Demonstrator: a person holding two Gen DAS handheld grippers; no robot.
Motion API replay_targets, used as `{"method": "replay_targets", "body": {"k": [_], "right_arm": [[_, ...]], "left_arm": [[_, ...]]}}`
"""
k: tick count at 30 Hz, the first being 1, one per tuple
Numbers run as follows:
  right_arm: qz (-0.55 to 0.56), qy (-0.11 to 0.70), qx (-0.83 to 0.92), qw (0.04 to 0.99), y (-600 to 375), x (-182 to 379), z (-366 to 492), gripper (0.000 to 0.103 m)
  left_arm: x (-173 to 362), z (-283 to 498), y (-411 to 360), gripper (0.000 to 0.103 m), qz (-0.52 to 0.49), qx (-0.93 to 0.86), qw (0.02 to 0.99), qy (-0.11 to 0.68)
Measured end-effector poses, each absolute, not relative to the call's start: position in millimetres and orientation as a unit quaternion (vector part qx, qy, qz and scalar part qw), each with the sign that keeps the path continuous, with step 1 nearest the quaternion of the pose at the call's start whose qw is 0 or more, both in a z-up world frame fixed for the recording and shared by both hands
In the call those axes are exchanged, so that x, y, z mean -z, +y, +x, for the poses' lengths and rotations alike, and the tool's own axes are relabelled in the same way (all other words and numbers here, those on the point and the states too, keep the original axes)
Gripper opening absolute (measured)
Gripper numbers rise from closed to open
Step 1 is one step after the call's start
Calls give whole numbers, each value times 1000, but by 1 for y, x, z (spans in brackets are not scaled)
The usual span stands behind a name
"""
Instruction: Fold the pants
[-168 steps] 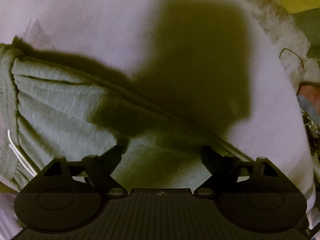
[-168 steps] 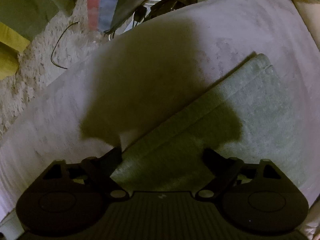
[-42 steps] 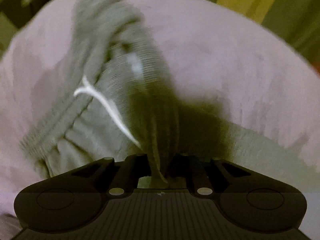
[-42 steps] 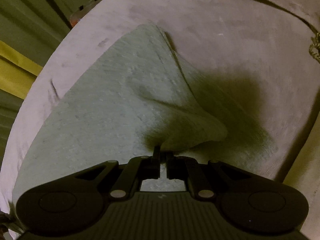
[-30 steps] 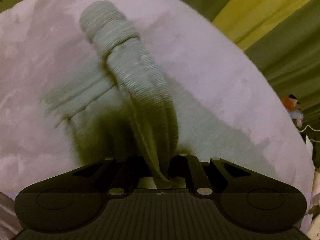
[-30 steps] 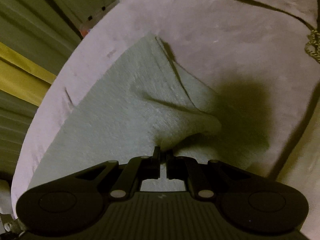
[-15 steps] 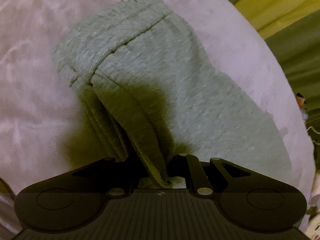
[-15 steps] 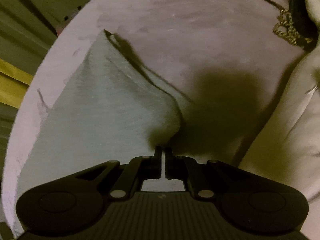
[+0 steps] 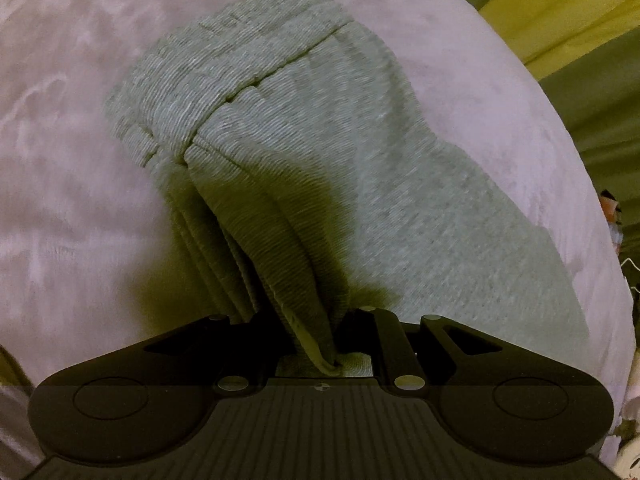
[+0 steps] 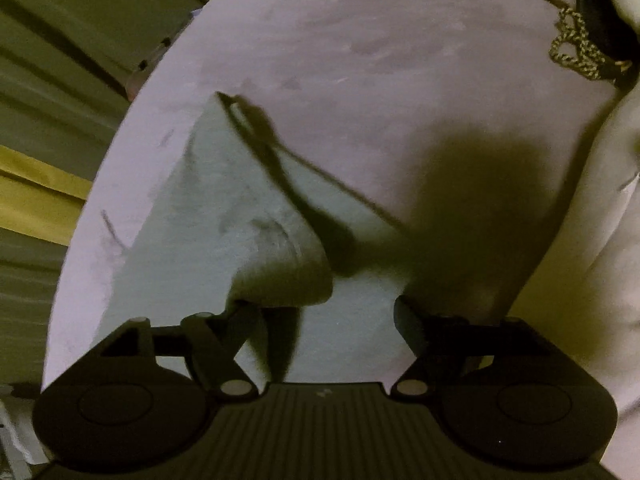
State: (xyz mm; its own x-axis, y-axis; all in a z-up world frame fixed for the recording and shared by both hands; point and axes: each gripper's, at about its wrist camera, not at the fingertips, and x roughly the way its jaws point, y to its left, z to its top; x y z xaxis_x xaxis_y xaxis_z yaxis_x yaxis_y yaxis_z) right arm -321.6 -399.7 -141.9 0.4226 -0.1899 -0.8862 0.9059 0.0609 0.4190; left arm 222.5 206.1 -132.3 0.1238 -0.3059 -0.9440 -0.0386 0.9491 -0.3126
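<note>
Since half a second ago: right gripper [image 10: 328,312] has sprung apart and let go its corner of the pants [image 9: 360,184]; the left gripper [image 9: 320,344] has not changed its hold.
Left claw: clamped together on a bunched ridge of the ribbed waistband [image 9: 224,92], the cloth pinched between the jaws and rising straight out ahead of them.
Right claw: jaws wide apart, nothing between them; the dropped corner [image 10: 292,276] lies curled just ahead of the left-side finger [image 10: 248,316], whether touching it I cannot tell.
Pants: folded over themselves on the pale lilac cushion [image 9: 72,208], upper layer covering the lower.
Key relation: from the left claw the garment's long axis runs forward and off to the right; the waistband end lies far ahead, up-left.
Nearer hand: left, the only one attached to the cloth.
Pose: both grippers low, angled down over the cushion.
Judged next: left should lower and release so the band lies flat.
Risk: the thick band may spring back.
</note>
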Motion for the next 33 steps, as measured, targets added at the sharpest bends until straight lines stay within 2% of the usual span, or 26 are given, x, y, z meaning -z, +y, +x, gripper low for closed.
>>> {"method": "replay_targets", "body": {"k": [4,7,11,17,19,20,21,23,24,25,26,33], "right_arm": [[523,331,419,665,-400,134,-313,76],[554,333,412,642,-399,131,-316,76],[523,329,440,652,-401,116,-321,76],[543,341,417,644,-398,132,-313,75],[545,352,422,634,-402,147,-306,66],[546,351,424,631,-403,152,-304,49],[546,354,426,629,-404,156,-301,43],[541,356,430,630,-406,161,-297,39],[542,353,436,625,-407,165,-297,22],[540,353,441,624,-407,166,-297,10],[532,354,443,628,-406,164,-296,6],[421,358,455,699,-381,120,-281,5]], "left_arm": [[135,223,206,13,-135,81,735,659],[134,224,205,14,-126,86,737,659],[137,225,203,14,-127,78,737,659],[137,226,198,14,-113,79,741,657],[138,227,200,14,-119,79,738,660],[138,227,200,14,-120,80,738,660],[138,227,200,14,-120,80,738,659],[139,227,200,14,-119,80,740,658],[139,226,200,14,-119,79,740,657],[138,226,200,14,-119,80,741,657],[137,226,203,14,-118,81,741,656],[131,219,201,13,-109,78,749,649]]}}
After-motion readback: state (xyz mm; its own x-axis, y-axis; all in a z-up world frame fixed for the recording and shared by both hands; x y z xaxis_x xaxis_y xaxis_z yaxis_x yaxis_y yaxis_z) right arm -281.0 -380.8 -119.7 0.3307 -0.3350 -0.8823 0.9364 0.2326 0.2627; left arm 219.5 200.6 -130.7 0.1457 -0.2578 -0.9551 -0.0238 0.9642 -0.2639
